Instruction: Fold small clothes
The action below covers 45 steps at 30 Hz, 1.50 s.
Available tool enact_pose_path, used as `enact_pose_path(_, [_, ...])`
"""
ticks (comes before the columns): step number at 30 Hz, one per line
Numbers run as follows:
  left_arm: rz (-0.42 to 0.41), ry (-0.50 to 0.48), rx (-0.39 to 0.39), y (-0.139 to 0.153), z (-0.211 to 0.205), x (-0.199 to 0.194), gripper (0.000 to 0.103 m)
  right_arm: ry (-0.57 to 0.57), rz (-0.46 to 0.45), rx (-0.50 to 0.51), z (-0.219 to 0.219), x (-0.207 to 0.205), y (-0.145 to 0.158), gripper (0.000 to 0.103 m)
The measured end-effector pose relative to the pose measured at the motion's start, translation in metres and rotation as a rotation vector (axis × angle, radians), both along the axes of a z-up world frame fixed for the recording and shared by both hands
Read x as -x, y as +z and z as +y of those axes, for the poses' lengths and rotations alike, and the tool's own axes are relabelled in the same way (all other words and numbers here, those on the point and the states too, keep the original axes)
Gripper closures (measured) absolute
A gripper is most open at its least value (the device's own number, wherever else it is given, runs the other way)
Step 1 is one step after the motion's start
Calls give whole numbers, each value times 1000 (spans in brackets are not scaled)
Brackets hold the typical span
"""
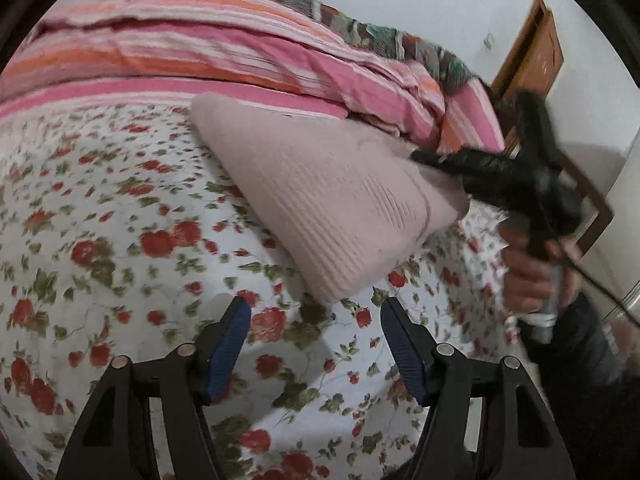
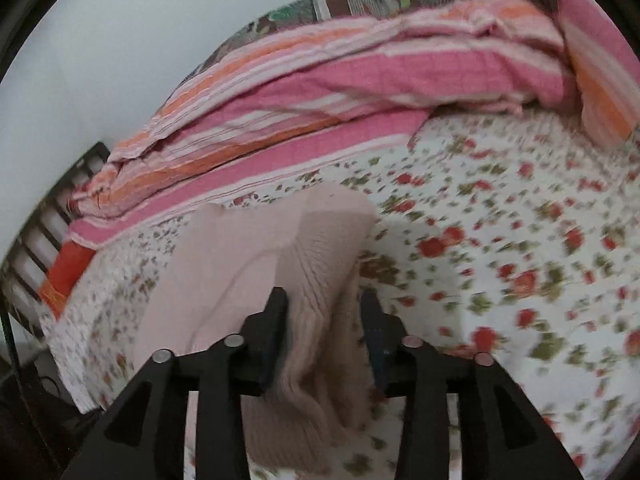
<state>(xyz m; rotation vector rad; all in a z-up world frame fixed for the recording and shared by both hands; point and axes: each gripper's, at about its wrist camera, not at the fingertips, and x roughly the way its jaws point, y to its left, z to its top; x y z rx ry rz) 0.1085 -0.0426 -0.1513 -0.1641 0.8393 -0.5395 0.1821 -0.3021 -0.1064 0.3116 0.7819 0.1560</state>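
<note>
on the floral bedsheet (image 1: 120, 208) lay the folded pale pink knit garment (image 1: 320, 200), near the striped pink quilt (image 1: 200, 52). left gripper (image 1: 316, 320) hovered just short of the garment, jaws well apart, nothing between them. right gripper (image 2: 324, 300) straddled a bunched fold of the garment, jaws partly open; left finger (image 2: 276, 308) touched the knit, right finger (image 2: 370, 312) stood just clear.

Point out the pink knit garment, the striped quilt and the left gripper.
pink knit garment (image 1: 328, 200), left wrist view, ribbed middle.
striped quilt (image 2: 360, 80), right wrist view, pink band.
left gripper (image 1: 316, 344), left wrist view, between fingertips.
</note>
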Motion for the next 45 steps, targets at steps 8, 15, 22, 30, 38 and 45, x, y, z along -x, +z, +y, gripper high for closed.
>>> enact_pose_path(8, [-4,32,-70,-2,-22,-11,90,22,-43,-46,-22,28,18,60])
enact_pose_path(15, [-47,152,-38,12,37,-17,93,84,-39,-48,-9,38,15,60])
enact_pose_path(22, [57,148,42,6,65,-20,90,130,-34,-97,20,30,8,60])
enact_pose_path(30, [12,175,100,21,83,-7,59,49,63,-168,34,-16,-9,69])
enact_pose_path(38, [-31,190,140,35,90,-22,59,87,-73,-25,26,-10,-2,93])
enact_pose_path(45, [-54,176,58,47,61,-51,55,27,10,77,26,-13,-10,74])
